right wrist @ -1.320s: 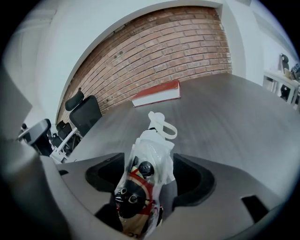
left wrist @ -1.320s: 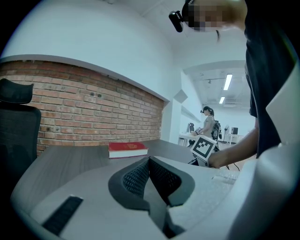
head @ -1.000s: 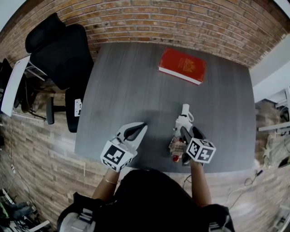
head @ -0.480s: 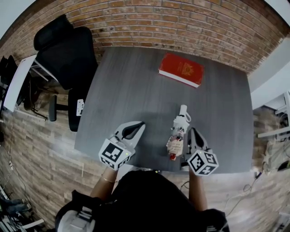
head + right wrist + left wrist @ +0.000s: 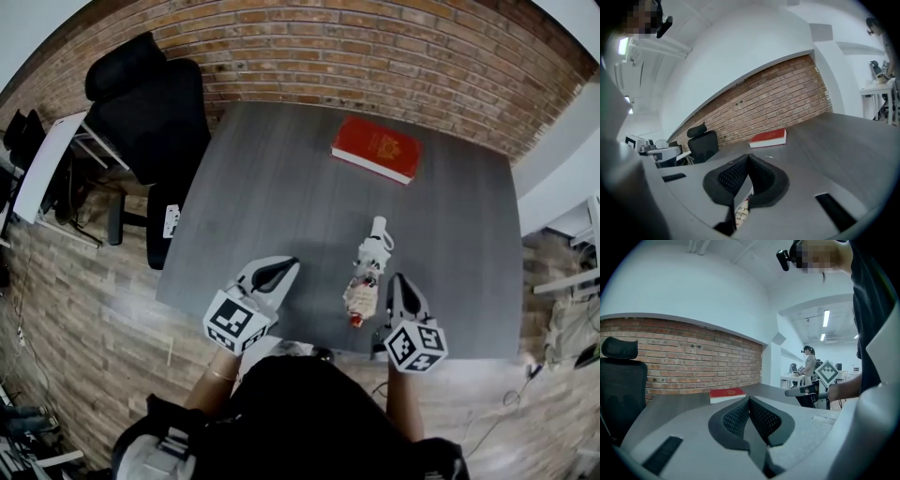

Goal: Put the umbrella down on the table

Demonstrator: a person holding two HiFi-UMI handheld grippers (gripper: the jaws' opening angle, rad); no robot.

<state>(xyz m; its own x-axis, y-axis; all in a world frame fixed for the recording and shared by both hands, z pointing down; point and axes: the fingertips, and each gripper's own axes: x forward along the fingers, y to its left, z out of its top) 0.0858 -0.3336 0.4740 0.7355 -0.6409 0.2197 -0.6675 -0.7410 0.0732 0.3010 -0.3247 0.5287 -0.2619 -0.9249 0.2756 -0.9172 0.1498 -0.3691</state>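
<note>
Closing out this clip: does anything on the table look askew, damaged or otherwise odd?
Nothing stands out. The folded umbrella lies flat on the table near its front edge, beside the shut right gripper. The red book lies closed toward the far side, intact.

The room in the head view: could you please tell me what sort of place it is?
Probably an office or lab workspace: a grey table stands against a brick wall, with a black office chair beside it and a red book on it.
</note>
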